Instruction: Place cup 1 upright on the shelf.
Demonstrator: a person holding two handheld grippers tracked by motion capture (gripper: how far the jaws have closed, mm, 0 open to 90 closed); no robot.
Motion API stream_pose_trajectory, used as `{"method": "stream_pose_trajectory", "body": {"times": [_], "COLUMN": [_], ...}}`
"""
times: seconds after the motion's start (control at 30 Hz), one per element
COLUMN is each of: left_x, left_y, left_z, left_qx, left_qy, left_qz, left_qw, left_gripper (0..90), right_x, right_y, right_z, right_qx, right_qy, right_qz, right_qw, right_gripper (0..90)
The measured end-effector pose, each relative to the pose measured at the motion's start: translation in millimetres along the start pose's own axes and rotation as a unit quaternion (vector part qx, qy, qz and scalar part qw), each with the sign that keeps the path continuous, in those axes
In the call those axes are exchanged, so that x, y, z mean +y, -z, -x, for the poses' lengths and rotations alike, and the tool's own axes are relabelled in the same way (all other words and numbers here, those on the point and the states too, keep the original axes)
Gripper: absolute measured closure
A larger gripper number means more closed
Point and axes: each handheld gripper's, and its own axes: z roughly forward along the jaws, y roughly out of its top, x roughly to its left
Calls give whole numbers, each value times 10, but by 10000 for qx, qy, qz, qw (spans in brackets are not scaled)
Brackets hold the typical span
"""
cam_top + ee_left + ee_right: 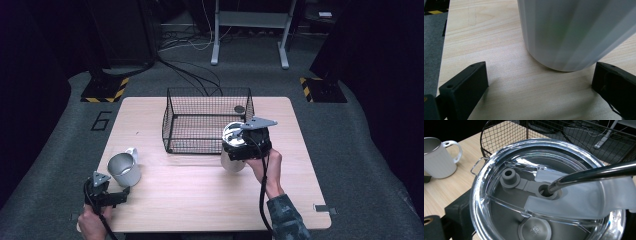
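Dim lab, pale wood table (200,200). Near left: left gripper (107,192) jaws wide open, empty, just short of the mug (124,169). Farther right, right gripper (247,145) clamps the tumbler (232,160) beside the basket (207,122); likely rigid, slick steel, best held around the body.

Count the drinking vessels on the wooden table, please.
2: a white ribbed mug before the left gripper, and a clear-lidded tumbler with straw held in the right gripper.

Mug (576,32) cut off by the top and right edges in the left gripper view, handle out of sight. Tumbler (549,192) body hidden beneath its clear lid, rim clipped below. Small dark disc (239,109) in basket (172,131) too small to identify.
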Motion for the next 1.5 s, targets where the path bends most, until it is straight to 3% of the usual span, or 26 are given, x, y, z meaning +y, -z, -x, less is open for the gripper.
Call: {"method": "stream_pose_trajectory", "body": {"times": [0.9, 1.5], "left_x": [0, 1], "left_y": [3, 2], "left_z": [-6, -6], "left_qx": [-11, -20], "left_qy": [4, 7], "left_qz": [-36, -35], "left_qw": [10000, 10000], "left_gripper": [4, 5], "right_x": [318, 610], "right_y": [247, 154], "right_z": [156, 293], "right_qx": [-147, -254], "right_qy": [-58, 8], "right_qz": [265, 221], "right_qw": [9995, 9994], "right_gripper": [31, 31]}}
